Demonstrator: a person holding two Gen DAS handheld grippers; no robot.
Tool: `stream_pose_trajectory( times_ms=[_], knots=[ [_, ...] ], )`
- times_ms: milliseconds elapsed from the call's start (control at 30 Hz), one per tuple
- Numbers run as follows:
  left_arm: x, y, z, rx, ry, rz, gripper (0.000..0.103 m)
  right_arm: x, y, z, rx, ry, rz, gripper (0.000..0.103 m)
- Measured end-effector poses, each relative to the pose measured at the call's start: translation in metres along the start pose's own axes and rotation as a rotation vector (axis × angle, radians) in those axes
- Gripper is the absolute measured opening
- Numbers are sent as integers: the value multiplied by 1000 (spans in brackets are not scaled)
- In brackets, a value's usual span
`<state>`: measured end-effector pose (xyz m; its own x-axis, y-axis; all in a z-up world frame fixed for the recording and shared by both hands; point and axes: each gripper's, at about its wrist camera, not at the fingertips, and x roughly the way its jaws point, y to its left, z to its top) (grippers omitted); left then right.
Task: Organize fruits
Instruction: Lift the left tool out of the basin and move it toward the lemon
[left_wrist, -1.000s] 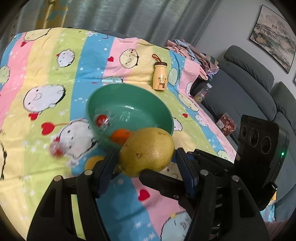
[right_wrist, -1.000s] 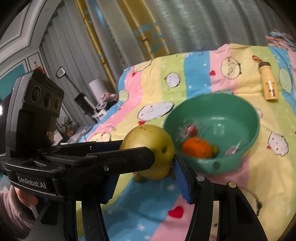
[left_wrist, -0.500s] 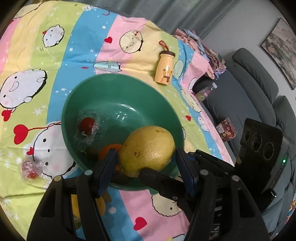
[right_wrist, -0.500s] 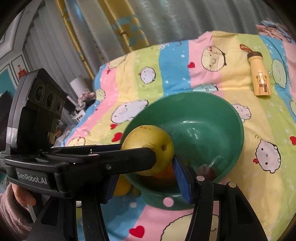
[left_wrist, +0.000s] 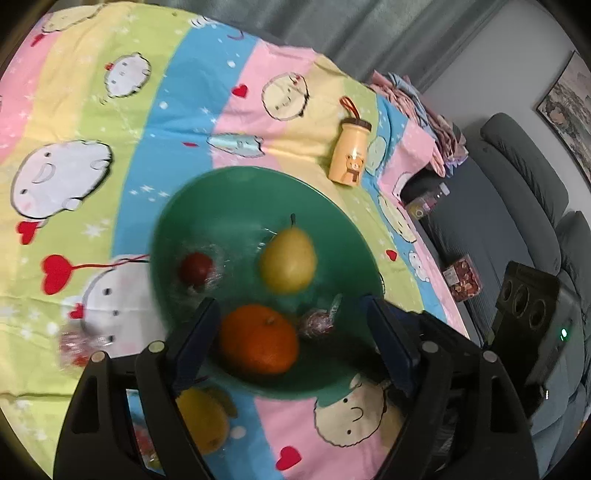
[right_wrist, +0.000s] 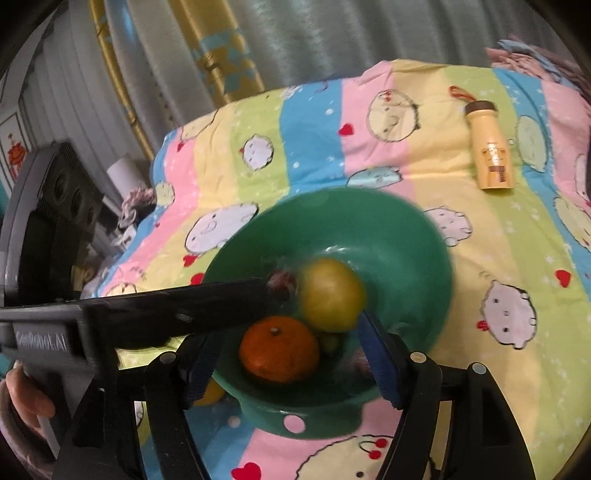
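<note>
- Left wrist view: the pear (left_wrist: 288, 260) lies free inside the green bowl (left_wrist: 229, 188), stem pointing to the far rim.
- Beside it in the bowl sit an orange (left_wrist: 258, 339) and two wrapped red fruits (left_wrist: 195, 267), one just right of the orange.
- The left gripper (left_wrist: 291, 343) hangs over the near rim, jaws opening, pads touching nothing.
- The right gripper (right_wrist: 291, 354) is likewise opening and holds nothing; the left gripper's black finger crosses in front of its view.
- Outside the bowl, a yellow fruit (left_wrist: 201, 421) lies near the left finger.
- A bear-print bottle (left_wrist: 349, 155) lies on the striped cartoon cloth (left_wrist: 92, 110) beyond the bowl.
</note>
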<state>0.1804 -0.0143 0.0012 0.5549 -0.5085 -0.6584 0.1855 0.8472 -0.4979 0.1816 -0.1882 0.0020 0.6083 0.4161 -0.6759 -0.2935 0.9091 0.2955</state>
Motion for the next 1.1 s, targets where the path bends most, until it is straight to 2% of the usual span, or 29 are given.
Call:
stream_pose_trajectory(
  times_ms=[233, 433, 600, 667, 733, 967, 1100],
  knots=[
    [-45, 30, -29, -29, -47, 85, 91, -37, -20, -16, 49, -32, -1, 76],
    [-75, 51, -63, -81, -74, 141, 92, -59, -25, -42, 82, -25, 1, 76],
    [-92, 57, -95, -122, -70, 167, 94, -63, -17, -62, 89, 2, 22, 76],
    [-97, 57, -105, -130, -68, 196, 103, -63, -12, -72, 90, 21, 36, 76],
    [-101, 57, -114, -137, -75, 219, 102, -61, -8, -79, 84, 40, 45, 76],
    [-116, 57, -135, -173, -86, 220, 102, -54, 18, -96, 38, 103, 64, 76],
    [-126, 57, -146, -206, -96, 165, 102, -57, 31, -99, 16, 111, 80, 76]
  ],
)
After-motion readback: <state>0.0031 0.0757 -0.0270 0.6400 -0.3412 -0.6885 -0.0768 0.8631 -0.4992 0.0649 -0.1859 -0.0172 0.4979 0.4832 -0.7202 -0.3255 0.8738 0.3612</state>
